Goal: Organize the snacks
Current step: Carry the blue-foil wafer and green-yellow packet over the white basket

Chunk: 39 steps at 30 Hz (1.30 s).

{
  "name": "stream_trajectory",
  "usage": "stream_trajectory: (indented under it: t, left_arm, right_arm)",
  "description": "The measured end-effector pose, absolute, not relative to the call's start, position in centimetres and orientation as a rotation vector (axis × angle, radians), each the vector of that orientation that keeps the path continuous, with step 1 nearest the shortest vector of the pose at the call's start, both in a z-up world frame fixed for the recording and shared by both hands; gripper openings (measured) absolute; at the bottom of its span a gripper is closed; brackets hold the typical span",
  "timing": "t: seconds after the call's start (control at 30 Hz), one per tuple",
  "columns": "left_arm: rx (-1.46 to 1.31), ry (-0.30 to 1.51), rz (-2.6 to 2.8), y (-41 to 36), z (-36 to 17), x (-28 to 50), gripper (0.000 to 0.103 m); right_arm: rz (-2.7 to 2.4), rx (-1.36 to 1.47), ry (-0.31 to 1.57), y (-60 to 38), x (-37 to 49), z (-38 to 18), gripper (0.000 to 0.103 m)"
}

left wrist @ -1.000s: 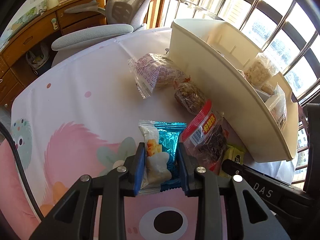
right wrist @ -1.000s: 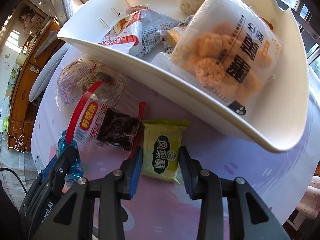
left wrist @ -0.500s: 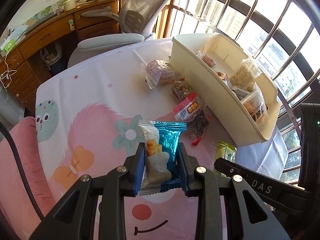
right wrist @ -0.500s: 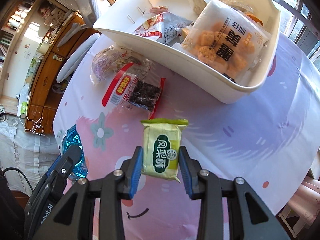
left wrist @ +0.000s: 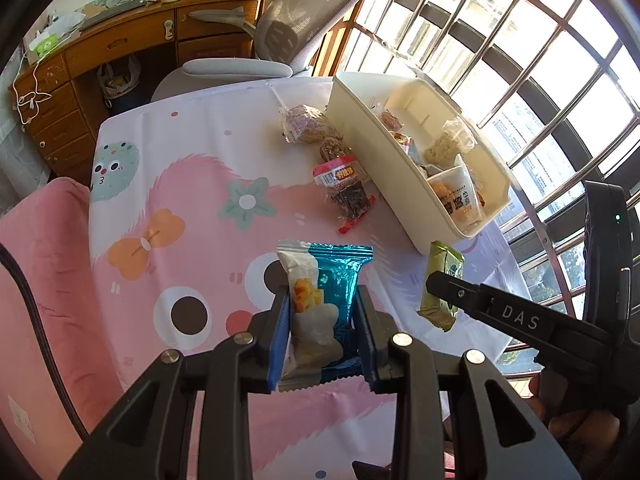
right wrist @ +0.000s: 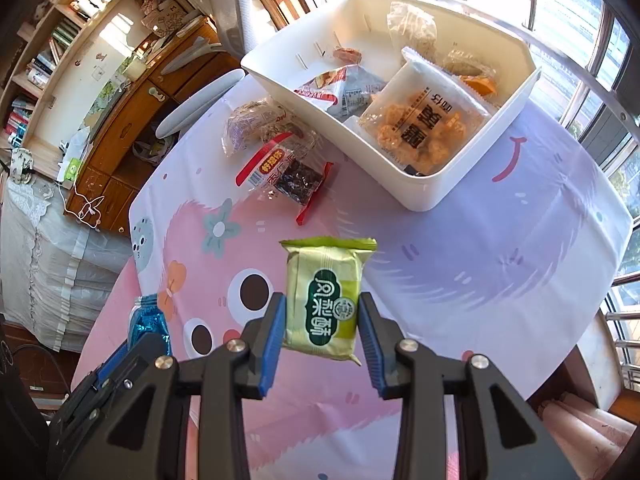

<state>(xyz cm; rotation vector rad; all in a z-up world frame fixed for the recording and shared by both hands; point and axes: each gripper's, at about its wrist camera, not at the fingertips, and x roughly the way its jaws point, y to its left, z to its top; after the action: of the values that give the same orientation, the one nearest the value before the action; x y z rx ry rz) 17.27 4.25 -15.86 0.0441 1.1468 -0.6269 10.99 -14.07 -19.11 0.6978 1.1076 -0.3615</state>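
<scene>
My left gripper (left wrist: pixel 322 312) is shut on a blue and white snack packet (left wrist: pixel 324 300), held well above the table. My right gripper (right wrist: pixel 322 316) is shut on a green snack packet (right wrist: pixel 326 300), also in the air; that green snack packet (left wrist: pixel 440 288) and the right gripper show at the lower right of the left wrist view. The cream storage bin (right wrist: pixel 424 196) with several snacks inside stands at the far right of the table. A red-labelled packet (right wrist: pixel 280 172) and two clear-wrapped snacks (right wrist: pixel 256 124) lie on the cloth beside the bin.
The table wears a pink cartoon cloth (left wrist: pixel 180 208). A grey office chair (left wrist: pixel 280 28) and a wooden desk (left wrist: pixel 112 48) stand behind it. A barred window (left wrist: pixel 520 60) runs past the bin. A pink cushion (left wrist: pixel 40 280) lies at the left.
Both grippers have risen and pulled back from the bin with their packets held; the table and bin now look smaller and farther away in both views.
</scene>
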Motion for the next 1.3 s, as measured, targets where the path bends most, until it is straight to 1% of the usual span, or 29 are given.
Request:
stream_trajectory:
  t: [0.23,0.47,0.87,1.3]
  left_arm:
    - [0.012,1.132,-0.649,4.0,-14.6,14.8,0.029]
    - [-0.003,1.077,-0.649,1.3,-13.0,13.6,0.029]
    - [-0.033,1.012,-0.612,-7.3,-10.4,12.7,0.029]
    - [-0.088,0.963,-0.562,-17.3,-10.5,13.8,0.029]
  right_arm:
    - [-0.339,0.632,1.038,-15.9,8.6,-16.7,0.036]
    - [-0.262,0.587,0.981,-18.6,7.8,-15.3,0.036]
    - [-0.093,0.467,0.925,-25.3,8.2,-12.4,0.036]
    - [0.039,0.328,0.936,-33.5,10.5,-12.5,0.036]
